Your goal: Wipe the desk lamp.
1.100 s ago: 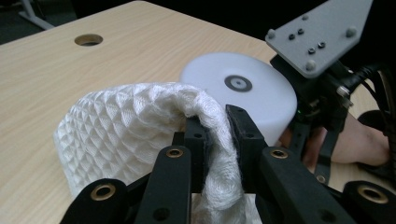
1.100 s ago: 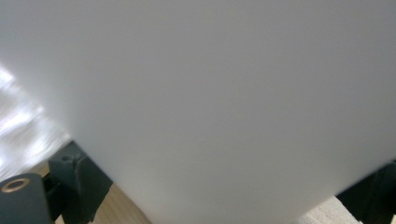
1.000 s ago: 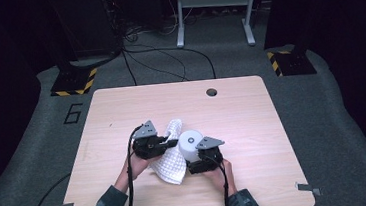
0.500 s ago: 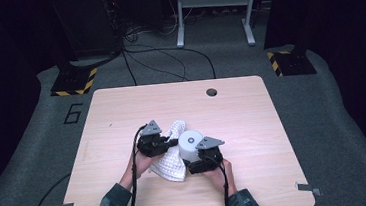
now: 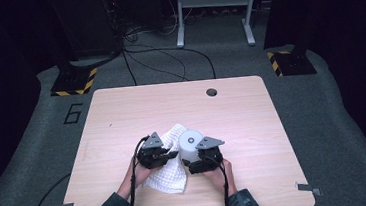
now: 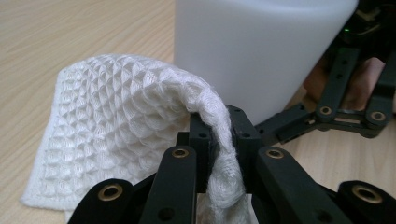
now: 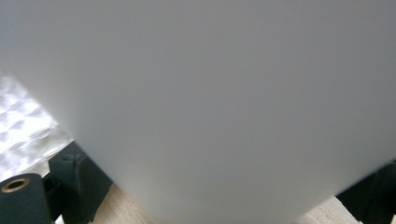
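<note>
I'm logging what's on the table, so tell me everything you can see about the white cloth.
The white cloth is a waffle-weave textile, soft and thick-looking, with a raised honeycomb pattern. It lies crumpled on the wooden table, not spread flat. One fold is lifted and pinched between the closed jaws of the left hand-held gripper, draping over them. The fold stands right beside the white cylindrical container, which the right hand-held gripper flanks; whether cloth and container touch is unclear.

High view overhead, tool views close, sharing cloth
</note>
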`<state>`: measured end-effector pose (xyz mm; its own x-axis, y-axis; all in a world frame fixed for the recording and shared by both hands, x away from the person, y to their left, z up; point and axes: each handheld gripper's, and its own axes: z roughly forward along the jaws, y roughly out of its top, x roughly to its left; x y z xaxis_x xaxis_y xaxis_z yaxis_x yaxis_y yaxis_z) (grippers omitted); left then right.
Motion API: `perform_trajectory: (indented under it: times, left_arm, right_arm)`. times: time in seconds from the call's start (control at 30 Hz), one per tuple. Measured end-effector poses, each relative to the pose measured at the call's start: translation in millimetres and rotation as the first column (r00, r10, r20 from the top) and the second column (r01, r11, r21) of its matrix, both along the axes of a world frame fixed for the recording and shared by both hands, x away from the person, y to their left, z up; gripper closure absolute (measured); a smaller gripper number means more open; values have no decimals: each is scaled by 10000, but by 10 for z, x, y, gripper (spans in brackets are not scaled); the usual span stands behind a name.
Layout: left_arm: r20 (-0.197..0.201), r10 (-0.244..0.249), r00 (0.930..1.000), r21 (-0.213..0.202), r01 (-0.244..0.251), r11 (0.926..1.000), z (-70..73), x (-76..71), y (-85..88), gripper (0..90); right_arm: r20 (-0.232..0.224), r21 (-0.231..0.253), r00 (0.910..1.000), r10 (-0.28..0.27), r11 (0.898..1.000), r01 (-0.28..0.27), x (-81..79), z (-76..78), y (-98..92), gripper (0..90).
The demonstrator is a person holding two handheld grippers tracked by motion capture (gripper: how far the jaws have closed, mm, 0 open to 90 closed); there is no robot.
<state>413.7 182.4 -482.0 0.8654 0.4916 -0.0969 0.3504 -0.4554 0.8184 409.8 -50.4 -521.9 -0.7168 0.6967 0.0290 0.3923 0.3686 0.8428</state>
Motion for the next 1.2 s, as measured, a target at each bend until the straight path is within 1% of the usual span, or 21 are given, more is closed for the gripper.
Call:
perform_trajectory:
  times: [0.1,0.17,0.23,0.33,0.37,0.47,0.5,0.53,0.57,0.6,0.63,0.67,0.7,0.73,0.77,0.8,0.87,0.9,1.0,1.17,1.2]
  left_arm:
    - [84,-154,9998,133,153,9998,7,-26,14,820]
    - [115,-164,9998,118,163,9998,3,-45,23,820]
    - [55,-125,9999,13,125,9999,-14,-63,26,820]
    - [28,-92,10000,14,91,10000,-55,-61,28,820]
    - [-139,-66,9999,-3,66,10000,-73,-66,25,819]
    - [-162,119,9998,17,-119,9999,-129,-65,25,820]
    - [-277,126,9995,-11,-126,9999,-146,-64,26,820]
    - [-269,237,9994,-42,-238,9997,-166,-63,22,820]
    - [-414,180,9990,39,-179,9998,-170,-64,27,820]
    - [-372,245,9990,34,-244,9997,-185,-69,19,820]
    - [-483,256,9985,31,-255,9997,-194,-82,13,820]
    - [-393,263,9989,73,-260,9996,-204,-85,11,820]
    - [-521,204,9984,116,-198,9997,-211,-93,11,820]
    - [-498,262,9984,84,-259,9996,-229,-106,3,820]
    - [-667,296,9973,-1,-296,9996,-249,-123,-6,820]
    - [-619,169,9979,111,-163,9998,-261,-126,-4,820]
    - [-716,176,9973,122,-168,9998,-293,-158,-25,820]
    - [-827,99,9965,154,-86,9998,-301,-175,-37,820]
    - [-851,-123,9963,145,136,9998,-330,-224,-92,819]
    - [-966,-539,9939,73,549,9985,-360,-331,-213,818]
    - [-890,-567,9944,99,578,9983,-365,-350,-234,818]
  right_arm:
    - [1,-1,10000,-2,10000,2,0,0,0,68]
    - [5,-6,10000,6,10000,-6,0,0,-1,68]
    - [4,-21,10000,28,10000,-28,0,0,-2,68]
    - [4,-21,10000,29,10000,-29,1,0,-3,68]
    - [3,-6,10000,9,10000,-9,0,0,-1,68]
    - [3,-7,10000,7,10000,-7,0,0,-1,68]
    - [7,-23,10000,34,10000,-33,1,0,-3,68]
    - [8,-20,10000,30,10000,-30,1,0,-2,68]
    - [1,-8,10000,9,10000,-9,0,0,-1,68]
    - [-5,24,10000,-24,10000,24,0,0,3,68]
    - [-4,16,10000,-18,10000,18,0,0,2,68]
    - [3,-6,10000,11,10000,-11,0,0,-1,68]
    - [4,-24,10000,38,10000,-38,1,0,-3,68]
    - [1,-10,10000,10,10000,-10,1,0,-1,68]
    - [-3,5,10000,2,10000,-2,1,0,0,68]
    - [-2,1,10000,2,10000,-2,0,0,0,68]
    - [21,-28,10000,51,10000,-51,3,0,-3,68]
    - [34,-18,10000,28,10000,-28,4,0,-1,68]
    - [42,-30,10000,41,10000,-41,5,0,-2,68]
    - [-8,3,10000,-2,10000,2,0,0,1,68]
    - [-7,-6,10000,8,10000,-8,1,0,0,68]
